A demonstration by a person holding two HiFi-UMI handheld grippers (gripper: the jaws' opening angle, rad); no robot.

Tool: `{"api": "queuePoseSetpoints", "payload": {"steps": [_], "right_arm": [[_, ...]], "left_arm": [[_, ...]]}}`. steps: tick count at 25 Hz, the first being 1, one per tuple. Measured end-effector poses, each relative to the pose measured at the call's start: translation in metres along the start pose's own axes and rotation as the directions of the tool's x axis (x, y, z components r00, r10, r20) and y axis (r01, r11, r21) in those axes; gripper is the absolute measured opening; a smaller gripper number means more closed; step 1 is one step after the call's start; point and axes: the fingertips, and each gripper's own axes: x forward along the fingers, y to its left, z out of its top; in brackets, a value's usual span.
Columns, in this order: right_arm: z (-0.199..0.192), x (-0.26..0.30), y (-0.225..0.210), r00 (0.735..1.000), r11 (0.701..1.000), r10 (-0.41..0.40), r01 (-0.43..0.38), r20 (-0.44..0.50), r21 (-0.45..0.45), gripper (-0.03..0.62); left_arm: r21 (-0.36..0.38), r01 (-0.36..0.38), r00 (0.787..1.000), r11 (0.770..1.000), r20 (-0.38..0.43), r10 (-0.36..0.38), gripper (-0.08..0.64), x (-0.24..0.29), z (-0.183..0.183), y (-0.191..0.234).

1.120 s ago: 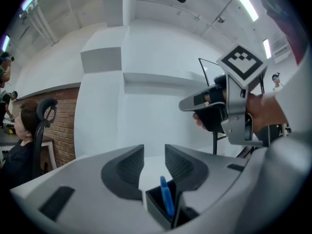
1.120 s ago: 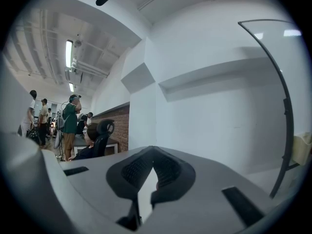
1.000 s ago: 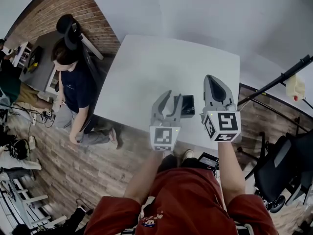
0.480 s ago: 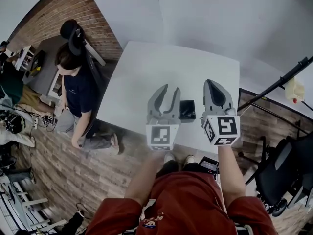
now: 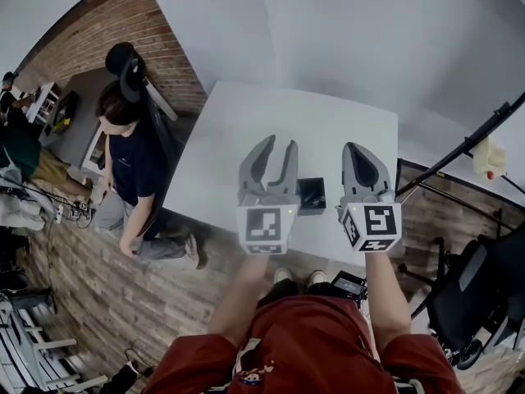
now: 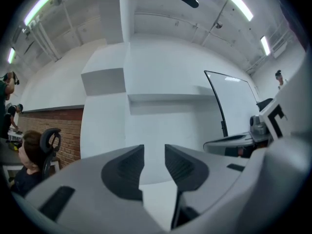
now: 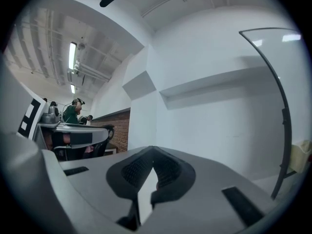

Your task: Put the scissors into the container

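Observation:
A small black container (image 5: 311, 194) sits on the white table (image 5: 246, 130) near its front edge, between my two grippers. My left gripper (image 5: 276, 148) is held above the table to the container's left, its jaws open with nothing between them (image 6: 153, 152). My right gripper (image 5: 358, 152) is raised to the container's right with its jaws shut and empty (image 7: 152, 156). Both gripper views point up at the white wall and ceiling. No scissors show in any view.
A person in dark clothes (image 5: 131, 158) stands at the table's left side on the wood floor. A black stand pole (image 5: 463, 144) slants at the right, and a black chair (image 5: 472, 290) is at the lower right. A brick wall (image 5: 107, 23) runs behind.
Both grippers drifted slightly up and away over the table's front edge, the left one moving left. The container shows more fully between them. Jaw states are unchanged.

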Motion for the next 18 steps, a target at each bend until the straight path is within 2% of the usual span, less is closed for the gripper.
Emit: {"api": "queuePoseSetpoints", "payload": {"steps": [6, 9, 18], "right_arm": [[0.005, -0.001, 0.0, 1.0, 1.0, -0.002, 0.002, 0.01, 0.001, 0.008], [0.007, -0.001, 0.002, 1.0, 1.0, -0.003, 0.003, 0.014, 0.001, 0.008], [0.012, 0.0, 0.008, 1.0, 1.0, 0.003, -0.003, 0.025, -0.001, 0.008]], "left_arm": [[0.013, -0.039, 0.998, 0.999, 0.045, 0.039, 0.118, -0.002, 0.02, 0.003], [0.03, -0.029, 0.999, 0.999, 0.041, 0.028, 0.117, -0.002, 0.02, 0.003], [0.018, -0.018, 1.0, 1.0, 0.018, 0.018, 0.084, -0.001, 0.014, 0.001]]}}
